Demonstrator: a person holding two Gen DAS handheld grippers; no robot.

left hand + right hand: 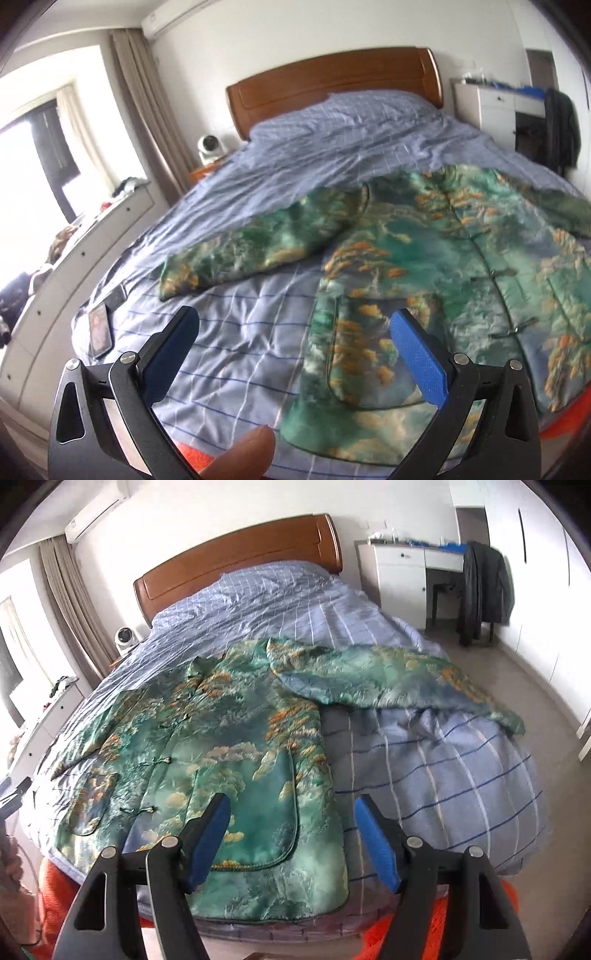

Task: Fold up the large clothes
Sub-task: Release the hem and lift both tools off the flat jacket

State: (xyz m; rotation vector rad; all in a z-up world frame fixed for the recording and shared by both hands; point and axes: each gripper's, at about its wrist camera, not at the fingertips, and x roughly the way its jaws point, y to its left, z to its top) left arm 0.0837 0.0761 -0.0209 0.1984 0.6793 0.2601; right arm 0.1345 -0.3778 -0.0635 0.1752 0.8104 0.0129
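Lying spread: one jacket (221, 746), two sleeves.

The left claw (295, 325) is spread wide, its 2 blue pads apart with nothing gripped between them, tilted downward. A fingertip (251, 448) of the person shows just below it, between the black arms. The right claw (291, 812) also stands apart, empty, tilted downward.

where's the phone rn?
The phone shows only in the left wrist view, lying flat on the blue checked bedspread near the bed's left edge, below the jacket sleeve's cuff.
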